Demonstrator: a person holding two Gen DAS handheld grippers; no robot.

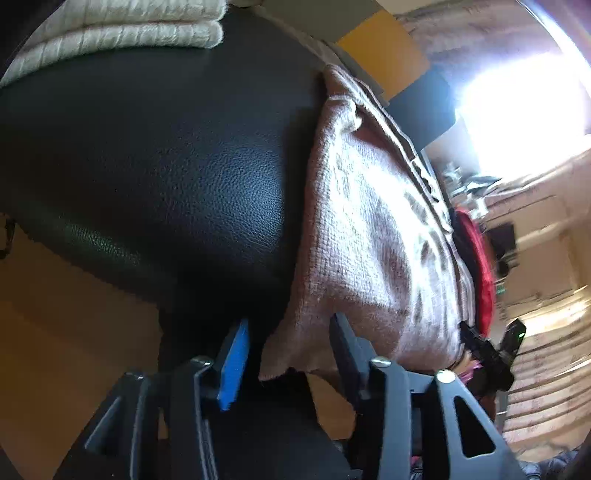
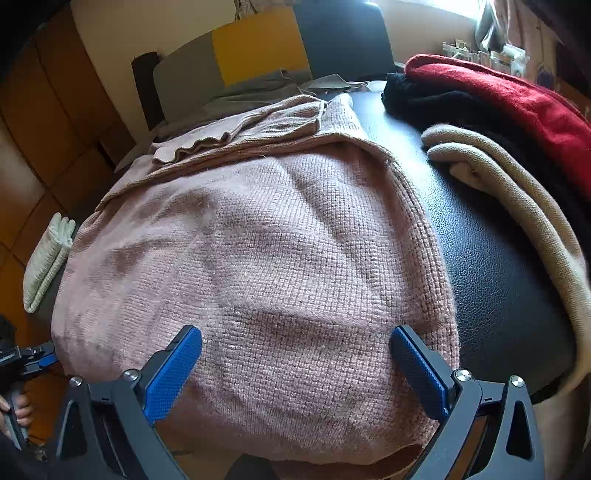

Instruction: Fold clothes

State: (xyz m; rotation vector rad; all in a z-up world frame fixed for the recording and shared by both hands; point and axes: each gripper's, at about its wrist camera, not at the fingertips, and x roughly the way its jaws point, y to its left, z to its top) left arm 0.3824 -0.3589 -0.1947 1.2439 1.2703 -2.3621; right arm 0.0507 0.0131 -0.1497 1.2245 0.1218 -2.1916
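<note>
A pink knitted sweater (image 2: 266, 258) lies spread on a black leather surface (image 2: 491, 273), with a sleeve folded across its far end (image 2: 258, 125). My right gripper (image 2: 295, 362) is open, its blue pads on either side of the sweater's near hem, just above the fabric. In the left wrist view the same sweater (image 1: 369, 229) hangs over the surface's edge. My left gripper (image 1: 291, 343) is open, with the sweater's corner between its fingers. The left gripper also shows at the left edge of the right wrist view (image 2: 33, 360).
A folded cream knit (image 1: 122, 33) lies at the far side of the black surface (image 1: 166, 147); it shows in the right view (image 2: 48, 258) too. A beige garment (image 2: 517, 199), a black one (image 2: 454, 107) and a red one (image 2: 517, 99) are piled at the right. A grey and yellow board (image 2: 236, 55) stands behind.
</note>
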